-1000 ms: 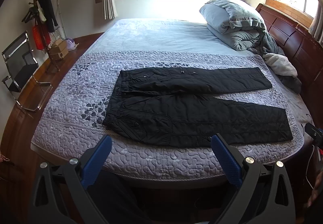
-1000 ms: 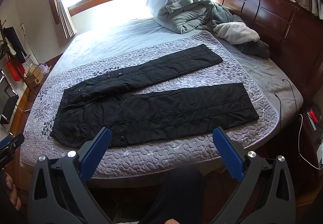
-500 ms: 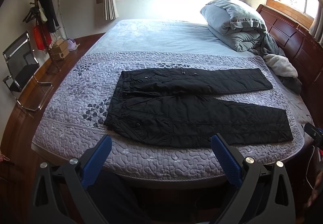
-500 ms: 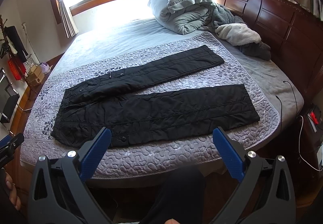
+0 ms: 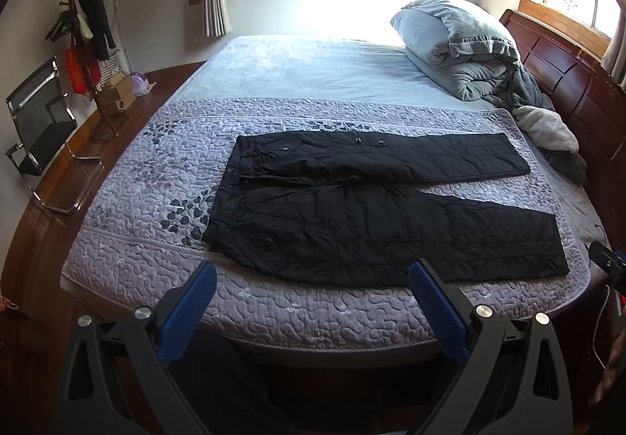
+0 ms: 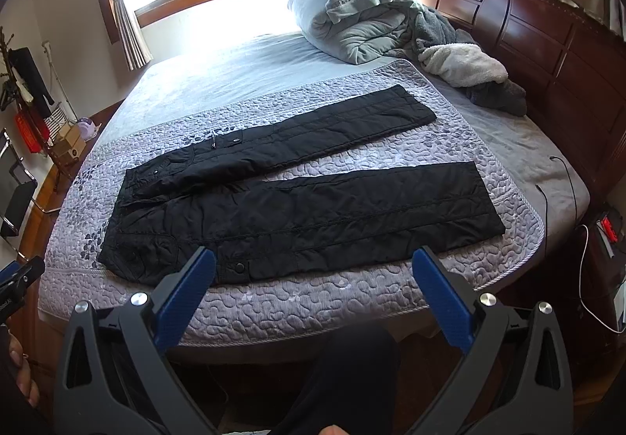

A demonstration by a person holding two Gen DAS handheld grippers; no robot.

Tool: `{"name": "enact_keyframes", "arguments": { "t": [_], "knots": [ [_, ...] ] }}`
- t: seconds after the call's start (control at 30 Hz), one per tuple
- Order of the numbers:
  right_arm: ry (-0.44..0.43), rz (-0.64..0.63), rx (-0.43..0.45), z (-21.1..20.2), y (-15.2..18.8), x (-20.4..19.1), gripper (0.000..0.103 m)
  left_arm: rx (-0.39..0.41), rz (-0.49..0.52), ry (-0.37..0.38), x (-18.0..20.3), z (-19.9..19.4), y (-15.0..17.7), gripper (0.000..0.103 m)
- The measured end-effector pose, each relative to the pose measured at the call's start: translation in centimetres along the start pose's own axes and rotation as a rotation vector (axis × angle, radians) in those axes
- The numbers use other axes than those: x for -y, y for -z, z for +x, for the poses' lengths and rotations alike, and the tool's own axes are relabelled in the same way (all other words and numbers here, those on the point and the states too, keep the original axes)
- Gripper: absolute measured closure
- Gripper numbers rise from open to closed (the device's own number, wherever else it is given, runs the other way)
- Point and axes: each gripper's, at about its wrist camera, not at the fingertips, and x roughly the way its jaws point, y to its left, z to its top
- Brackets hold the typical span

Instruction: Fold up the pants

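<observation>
- The black quilted pants [image 5: 375, 208] lie flat on the lilac quilted bedspread [image 5: 156, 208], waistband to my left, the two legs spread apart toward the dark wooden headboard [image 6: 547, 55].
- My left tool [image 5: 311, 288] hovers over the bed's near edge, blue pads wide apart, holding nothing.
- My right tool [image 6: 313, 274] is likewise spread and empty.
- A rolled grey duvet [image 5: 461, 47] sits well beyond, seemingly against the headboard.
</observation>
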Motion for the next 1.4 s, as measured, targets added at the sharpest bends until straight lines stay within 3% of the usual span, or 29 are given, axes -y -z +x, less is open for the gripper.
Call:
{"name": "enact_keyframes", "arguments": {
  "t": [0.4,0.43,0.47,0.53,0.6,0.63,0.77,0.83,0.9,1.0,1.07,1.13,1.2,1.27,1.4],
  "knots": [
    [0.003,0.006,-0.007,0.6,0.1,0.3,0.002,-0.007,0.013,0.020,-0.1,0.9,0.2,0.004],
    [0.001,0.003,-0.001,0.7,0.1,0.4,0.002,-0.009,0.025,0.051,-0.3,1.3,0.4,0.004],
    [-0.006,0.000,0.011,0.8,0.1,0.4,0.002,-0.018,0.047,0.133,-0.5,2.0,0.7,0.004],
    [-0.037,-0.006,0.035,1.5,0.1,0.7,0.002,-0.113,0.028,0.358,-1.9,4.8,1.7,0.004],
    [-0.035,-0.019,0.028,2.9,0.2,1.0,0.002,-0.234,-0.110,0.517,-4.6,8.4,3.0,0.004],
    [-0.028,-0.024,0.009,3.8,0.4,1.3,0.002,-0.266,-0.170,0.543,-5.9,10.0,3.5,0.004],
    [-0.099,0.025,-0.070,7.0,1.4,2.3,0.002,-0.255,-0.269,0.458,-11.2,14.6,4.2,0.004],
    [-0.137,0.057,-0.103,8.4,1.8,2.6,0.002,-0.304,-0.371,0.495,-14.1,17.9,4.1,0.004],
    [-0.154,0.064,-0.123,9.5,2.0,2.6,0.002,-0.380,-0.485,0.460,-17.2,21.7,4.0,0.004],
    [-0.134,0.040,-0.123,10.3,2.0,2.1,0.002,-0.406,-0.602,0.431,-21.0,26.3,4.4,0.006],
    [-0.124,0.041,-0.126,10.7,2.0,2.3,0.002,-0.409,-0.663,0.401,-22.7,28.5,4.7,0.028],
    [-0.117,0.053,-0.126,11.1,2.0,2.8,0.002,-0.405,-0.670,0.354,-23.8,29.9,4.7,0.058],
    [-0.109,0.067,-0.130,11.6,2.0,3.4,0.002,-0.444,-0.737,0.322,-24.9,31.6,5.1,0.074],
    [-0.111,0.080,-0.142,12.2,2.1,3.9,0.002,-0.461,-0.758,0.298,-25.7,33.0,5.4,0.070],
    [-0.097,0.092,-0.171,13.3,2.3,4.4,0.002,-0.435,-0.755,0.293,-25.8,33.9,4.7,0.037]
  ]
}}
